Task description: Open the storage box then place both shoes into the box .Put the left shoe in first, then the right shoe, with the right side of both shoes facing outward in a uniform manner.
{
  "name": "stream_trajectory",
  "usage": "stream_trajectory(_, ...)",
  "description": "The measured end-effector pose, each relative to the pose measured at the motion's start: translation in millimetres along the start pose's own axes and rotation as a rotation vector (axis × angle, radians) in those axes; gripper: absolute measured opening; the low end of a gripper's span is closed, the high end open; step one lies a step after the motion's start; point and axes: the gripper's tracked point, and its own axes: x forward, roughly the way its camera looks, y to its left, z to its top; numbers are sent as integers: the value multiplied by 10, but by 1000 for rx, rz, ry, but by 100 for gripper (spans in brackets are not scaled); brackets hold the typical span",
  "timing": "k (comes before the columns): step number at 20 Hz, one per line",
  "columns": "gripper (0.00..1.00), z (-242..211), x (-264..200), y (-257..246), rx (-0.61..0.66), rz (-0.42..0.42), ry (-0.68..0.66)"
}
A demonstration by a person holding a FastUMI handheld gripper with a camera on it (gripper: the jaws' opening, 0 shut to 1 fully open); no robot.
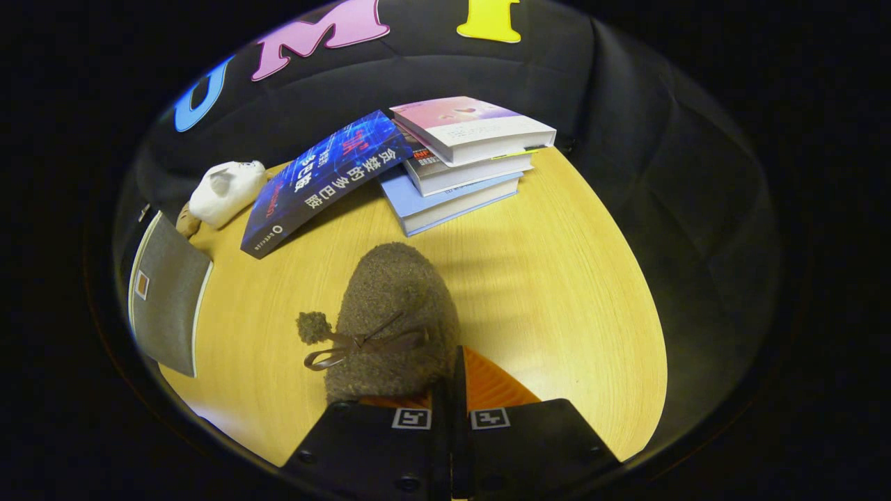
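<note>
A brown fuzzy shoe (390,313) with a ribbon bow and a small pom-pom sits just ahead of my fingers, toe pointing away over the wooden table (557,278). My gripper (452,369) is shut, its two fingers pressed together on the shoe's near right rim. The grey storage box (167,292) with a pale edge stands off to the left of the shoe. A small brown shape (186,221), partly hidden, lies beyond the box beside a white soft toy; I cannot tell what it is.
A white soft toy (226,188) rests at the far left of the table. A stack of books (459,160) lies beyond the shoe, with a blue book (320,181) leaning against it. The table's rounded edge curves off to the right.
</note>
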Motion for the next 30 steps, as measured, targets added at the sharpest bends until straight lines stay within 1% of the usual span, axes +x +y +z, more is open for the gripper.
stream_trajectory(3, 6, 182, -262, 256, 61, 11, -22)
stream_trajectory(6, 6, 395, -583, 594, 83, 22, -61)
stream_trajectory(9, 6, 612, -944, 1130, 102, 82, -108)
stream_trajectory(11, 6, 753, -1149, 1472, 93, 102, -135)
stream_trajectory(17, 6, 1102, -1602, 2604, 138, 211, -177)
stream_trajectory(20, 6, 1143, -1669, 3110, 135, 245, -171)
stream_trajectory(23, 6, 1164, -1748, 3660, 138, 304, -160)
stream_trajectory(27, 6, 1130, -1667, 4232, 72, 307, -153)
stream_trajectory(30, 6, 933, -1423, 4523, 50, 283, -91)
